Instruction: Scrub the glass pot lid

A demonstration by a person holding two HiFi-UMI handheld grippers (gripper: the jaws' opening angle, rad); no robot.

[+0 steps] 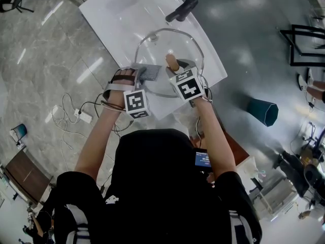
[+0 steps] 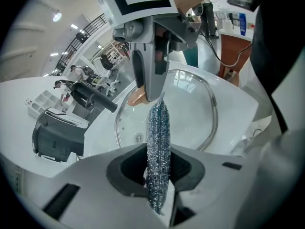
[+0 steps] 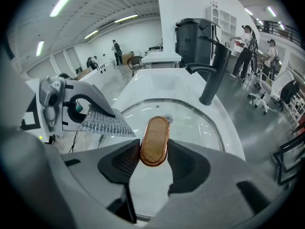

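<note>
Left gripper (image 2: 158,168): fingers clamped on a steel scourer (image 2: 158,123), held at the lid's near rim, ready to scrub. Right gripper (image 3: 153,161): fingers closed on the wooden knob (image 3: 154,138), likely steadying the glass lid (image 3: 205,123). The lid lies over the white sink (image 1: 109,11), tap (image 1: 182,9) beyond.

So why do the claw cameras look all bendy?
Left gripper view: the wide lens bends everything, corners go black, the steel scrubber sparkles. Right gripper view: same bending, pale glints on the glass lid by the wooden knob. Head view: bright glare streaks on the floor.
</note>
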